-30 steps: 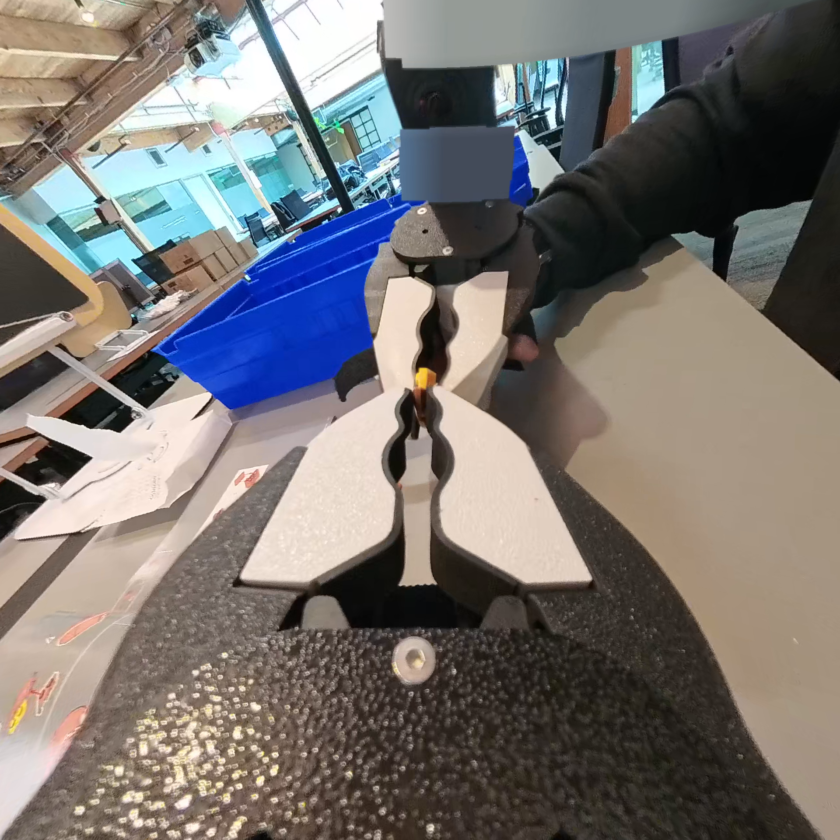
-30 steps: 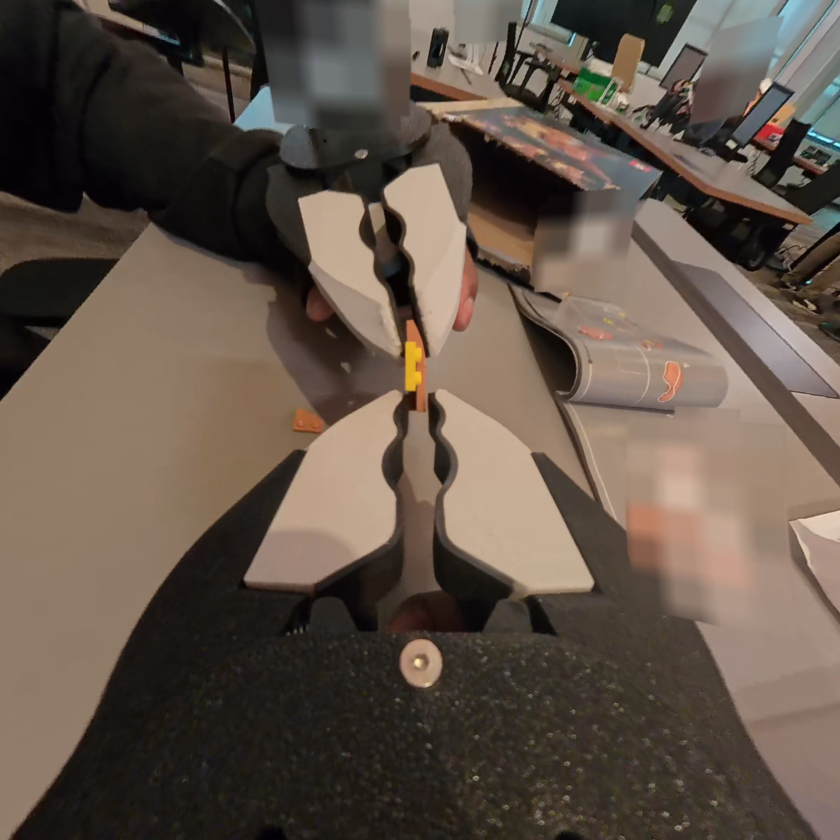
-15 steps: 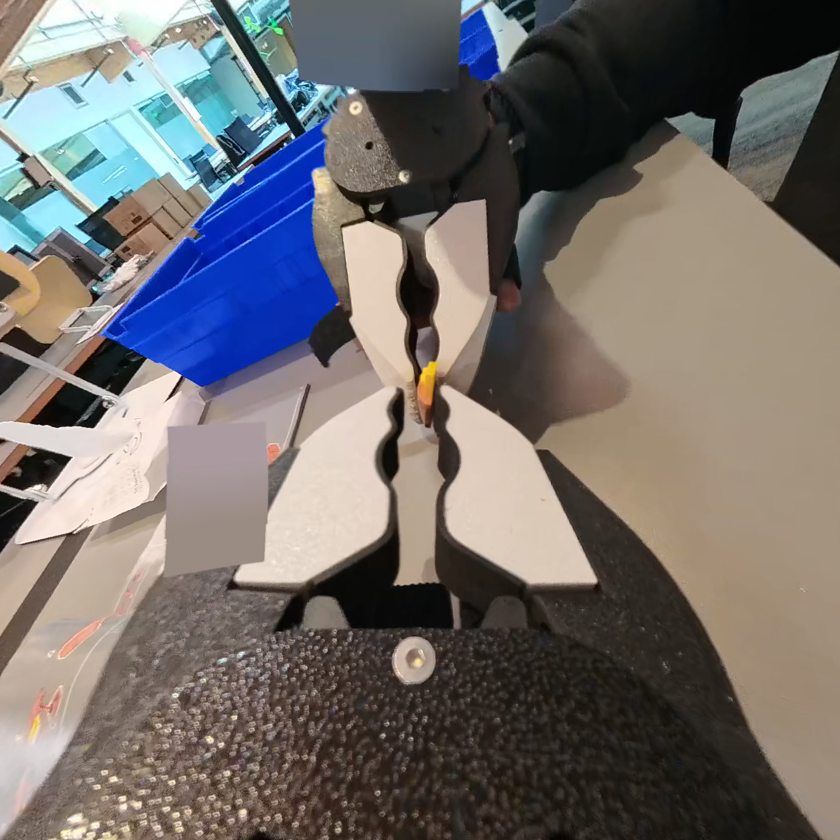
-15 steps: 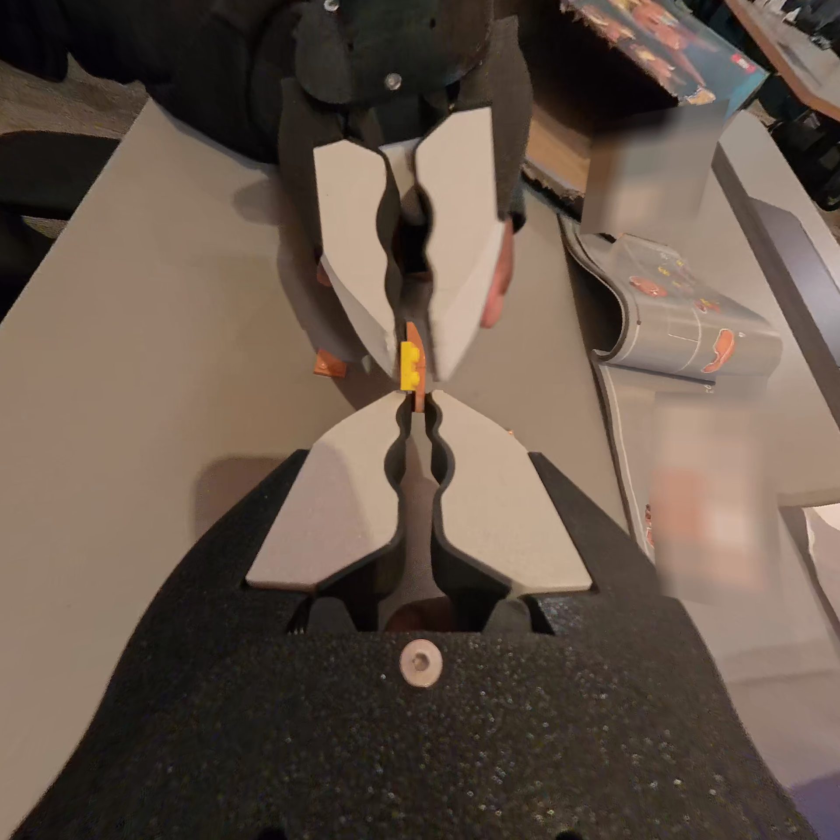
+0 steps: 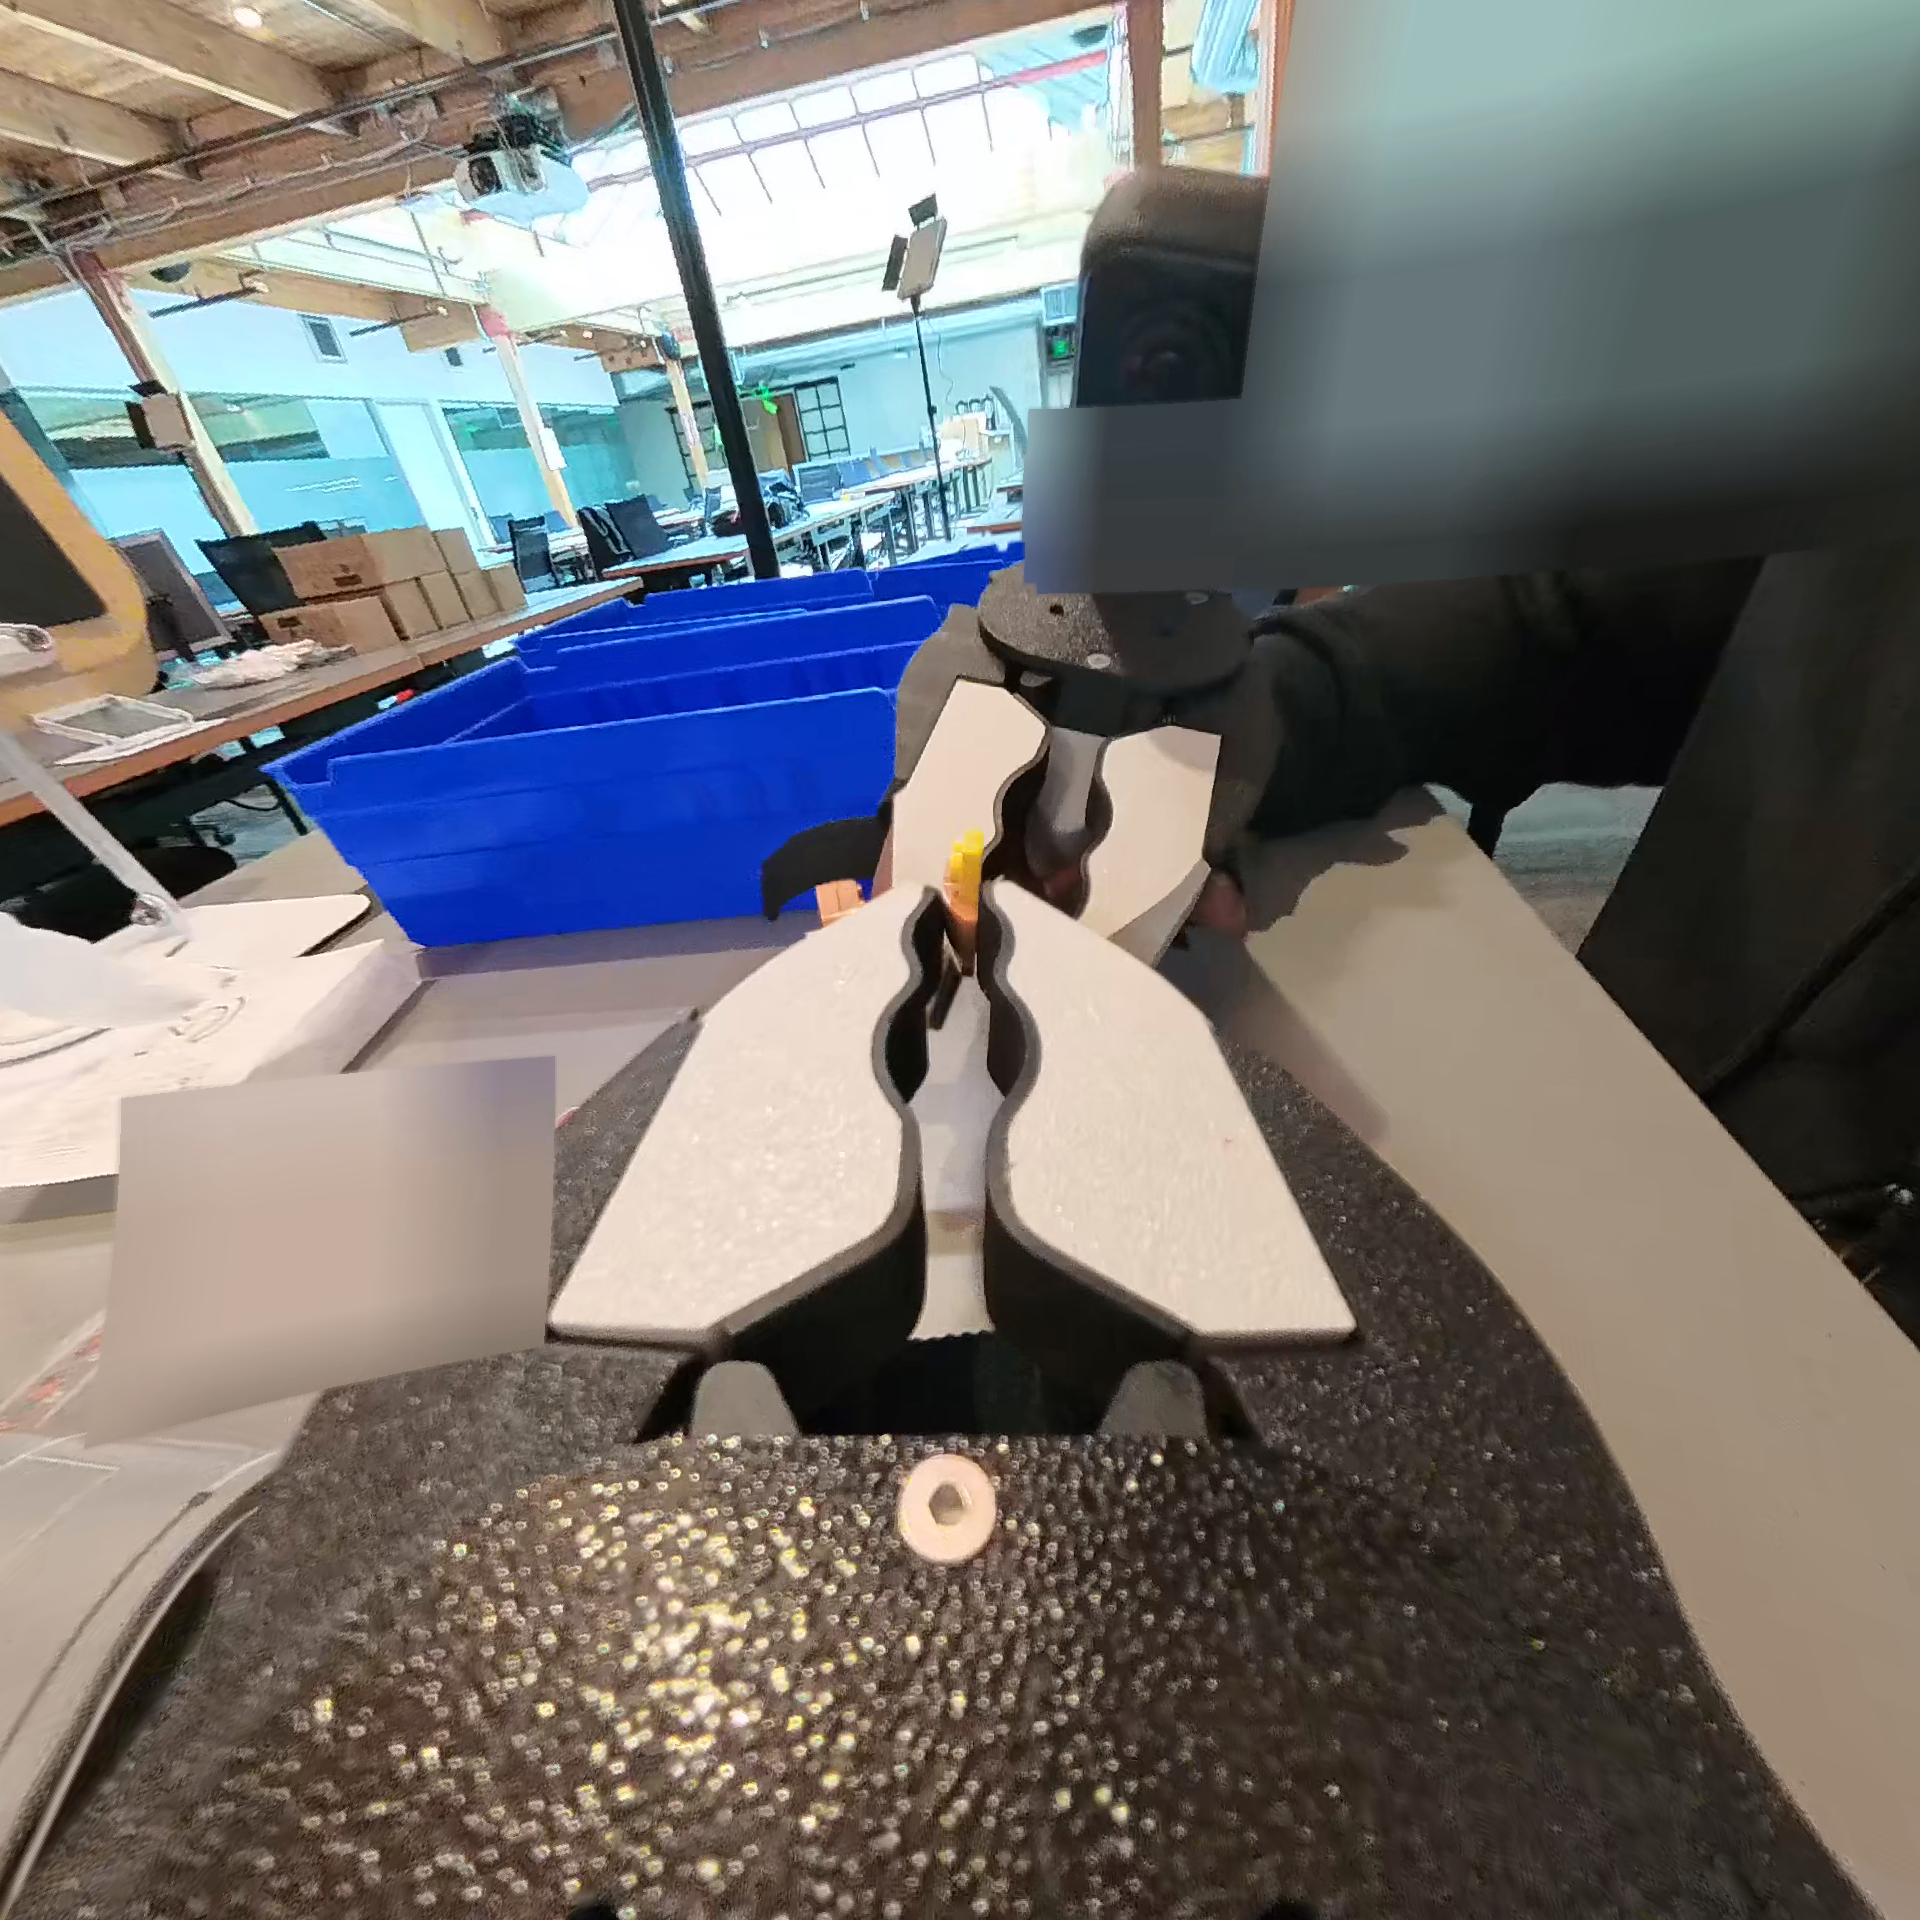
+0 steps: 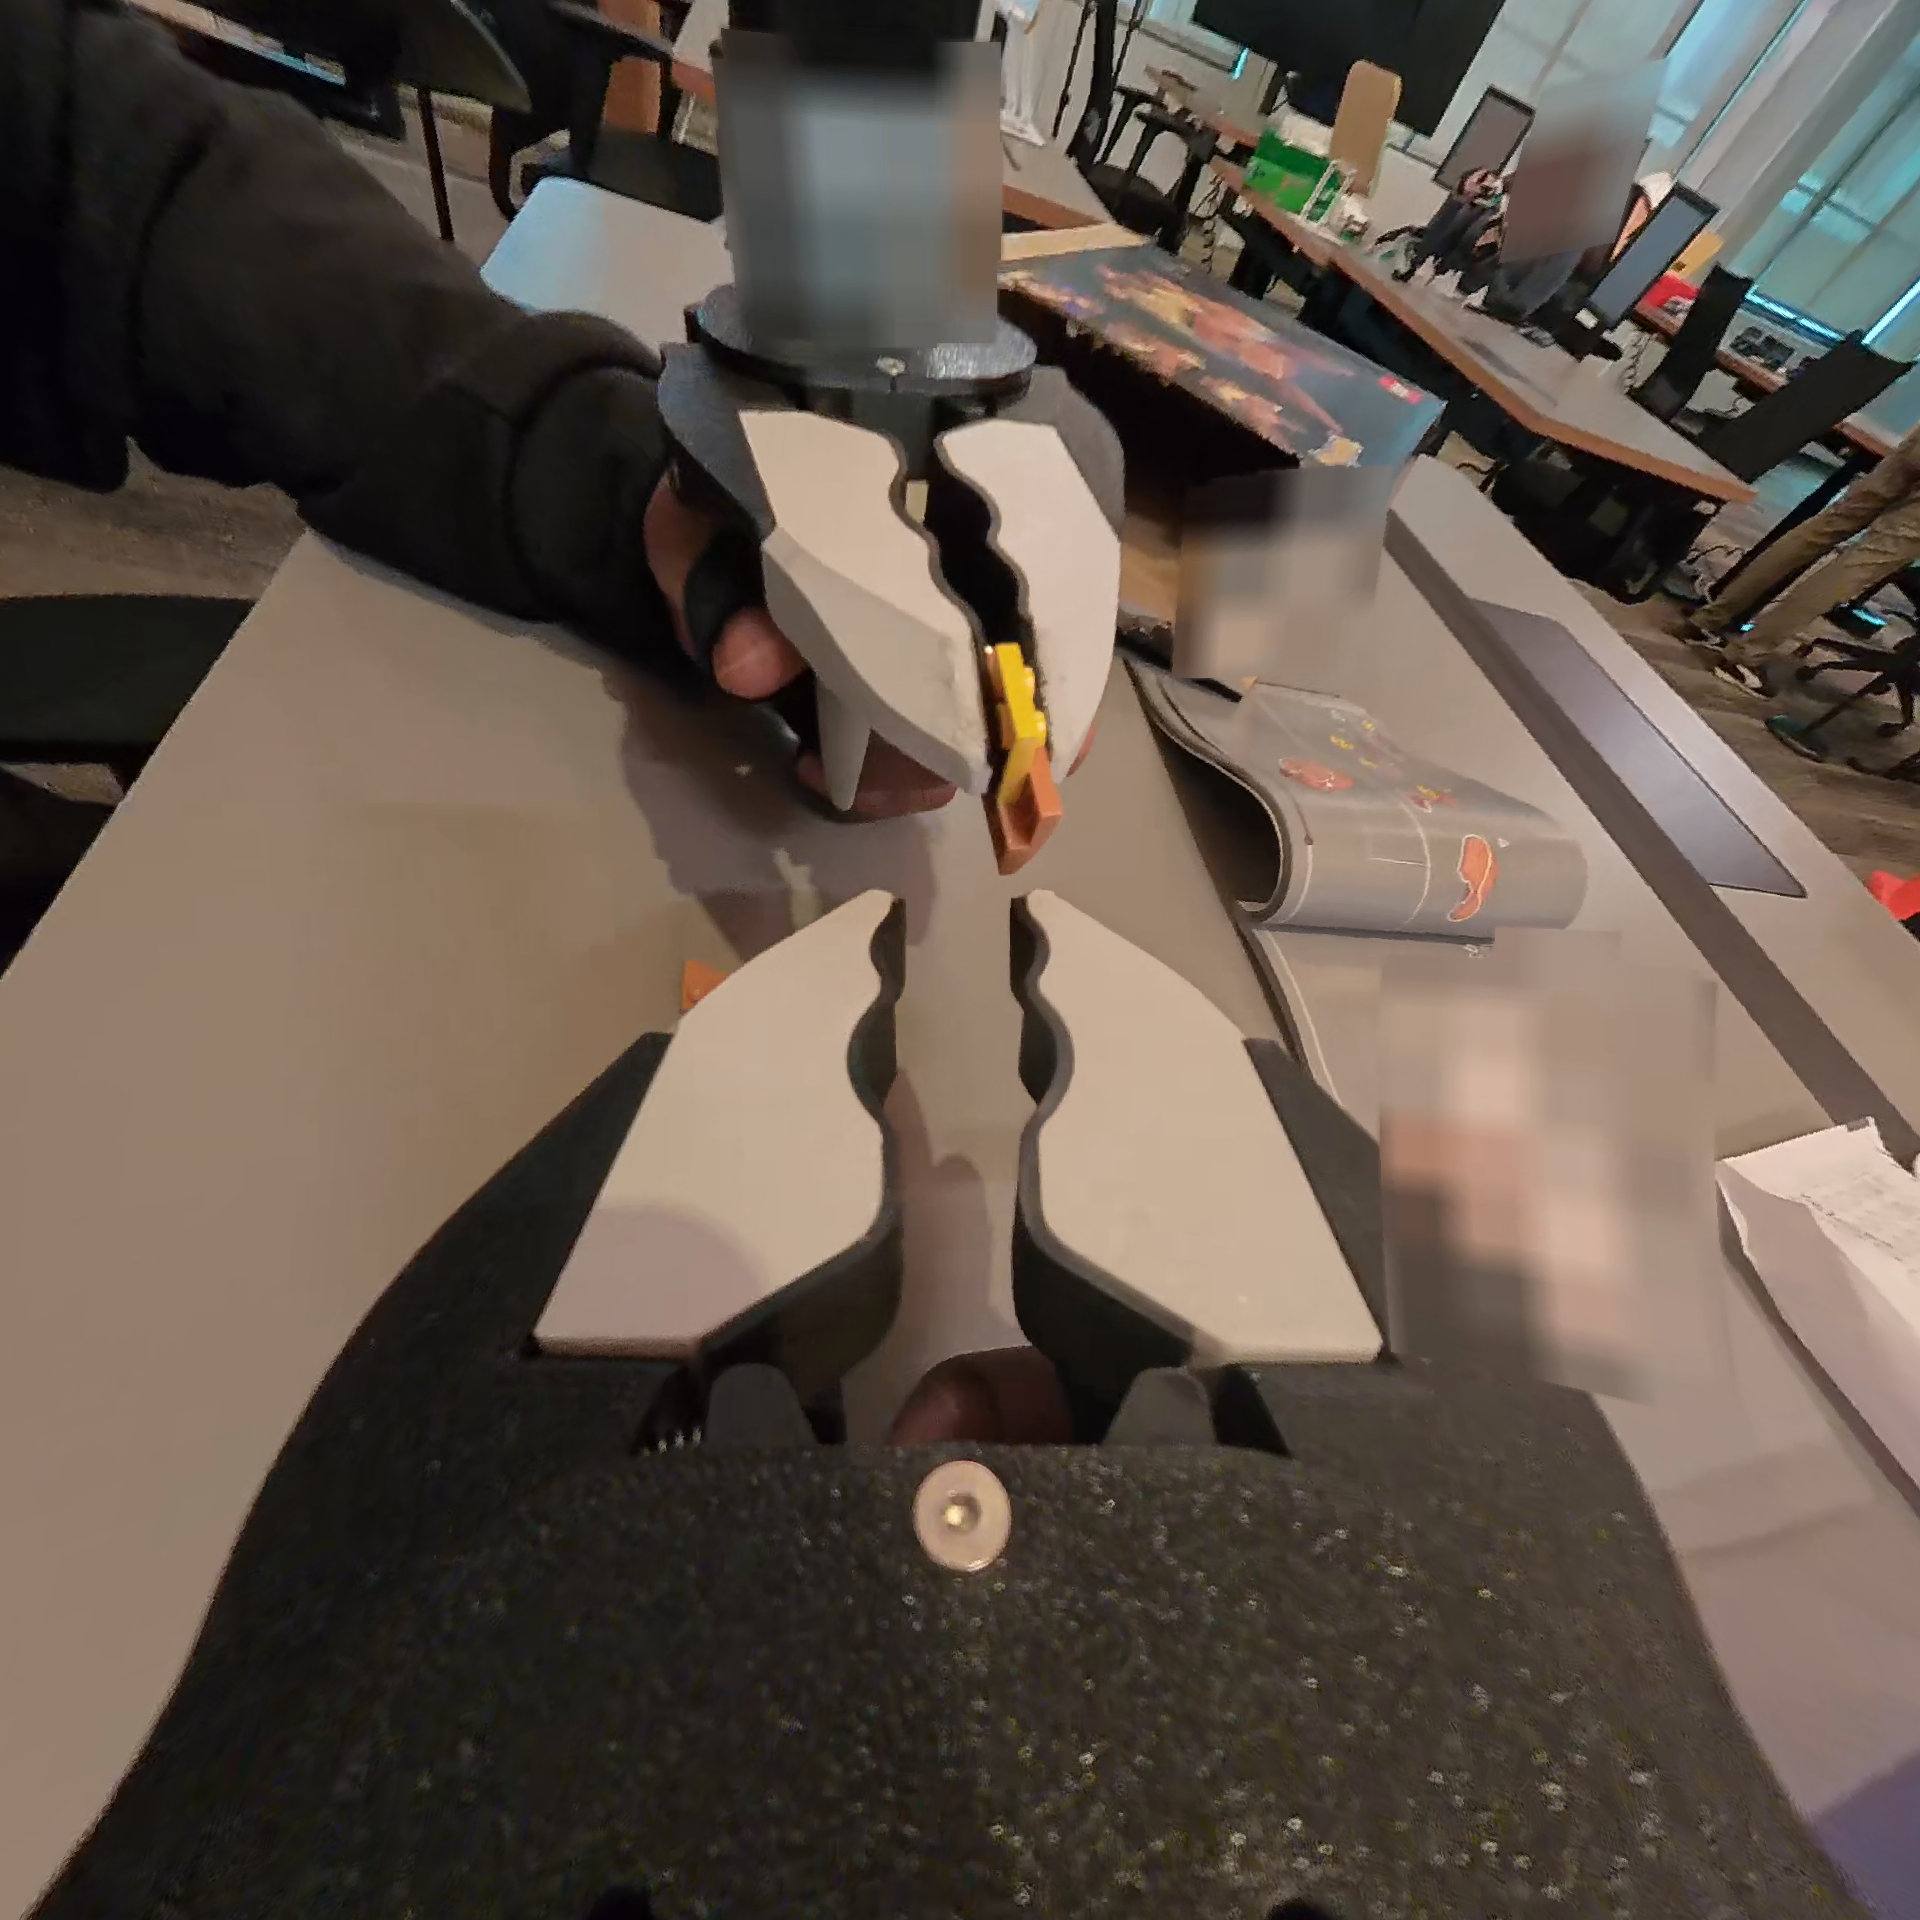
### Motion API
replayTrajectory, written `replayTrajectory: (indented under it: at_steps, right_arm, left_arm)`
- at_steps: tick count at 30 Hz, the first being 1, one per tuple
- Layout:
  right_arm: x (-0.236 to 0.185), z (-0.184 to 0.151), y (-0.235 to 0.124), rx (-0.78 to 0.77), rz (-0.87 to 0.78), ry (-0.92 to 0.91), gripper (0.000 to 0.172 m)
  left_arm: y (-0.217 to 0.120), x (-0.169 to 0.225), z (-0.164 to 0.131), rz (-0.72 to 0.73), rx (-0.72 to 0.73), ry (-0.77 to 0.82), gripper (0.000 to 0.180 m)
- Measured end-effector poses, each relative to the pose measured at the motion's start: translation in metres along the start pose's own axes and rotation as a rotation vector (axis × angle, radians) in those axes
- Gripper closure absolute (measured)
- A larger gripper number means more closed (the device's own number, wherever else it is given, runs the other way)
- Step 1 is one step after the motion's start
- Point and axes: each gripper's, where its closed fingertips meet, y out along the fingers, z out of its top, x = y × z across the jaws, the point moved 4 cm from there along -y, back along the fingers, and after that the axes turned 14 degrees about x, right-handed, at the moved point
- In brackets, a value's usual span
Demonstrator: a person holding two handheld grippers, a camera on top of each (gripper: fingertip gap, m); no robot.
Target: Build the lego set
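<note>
Pinched between the closed pads of the left hand-held gripper (image 6: 1013, 774) is a small yellow-and-brown brick stack (image 6: 1023, 758), above the bench (image 6: 364, 883). It looks light, stiff and slick; flat faces are best gripped. The right hand-held gripper (image 6: 956, 914) stands open, bare.

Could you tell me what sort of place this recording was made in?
Probably an open-plan workshop or lab office: long desks with monitors, stacked blue bins, cardboard boxes, exposed timber ceiling beams.
</note>
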Motion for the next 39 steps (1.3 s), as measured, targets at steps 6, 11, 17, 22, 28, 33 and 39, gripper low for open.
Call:
replayTrajectory:
  at_steps: [6,11,17,22,28,33,39]
  right_arm:
    - [0.005,0.004,-0.001,0.039,-0.043,0.024,0.169]
    - [0.006,0.003,-0.003,0.043,-0.031,0.059,0.172]
    - [0.005,0.004,-0.002,0.056,-0.02,0.087,0.163]
    - [0.005,0.004,-0.003,0.059,-0.019,0.085,0.168]
    - [0.005,-0.004,-0.006,-0.017,0.021,0.121,0.169]
    - [0.001,-0.014,-0.006,-0.118,0.057,0.126,0.169]
    - [-0.004,-0.025,-0.004,-0.219,0.086,0.107,0.169]
  left_arm:
    - [0.001,0.001,0.0,-0.006,0.011,-0.039,0.175]
    - [0.001,0.001,-0.002,-0.005,-0.008,-0.03,0.175]
    - [0.001,0.004,-0.003,-0.017,-0.02,-0.02,0.175]
    - [0.002,0.003,-0.003,-0.019,-0.022,-0.027,0.175]
    - [0.002,0.008,-0.017,-0.047,-0.165,0.06,0.161]
    - [0.002,0.009,-0.024,-0.054,-0.275,0.189,0.158]
    - [0.0,0.012,-0.028,-0.091,-0.383,0.262,0.159]
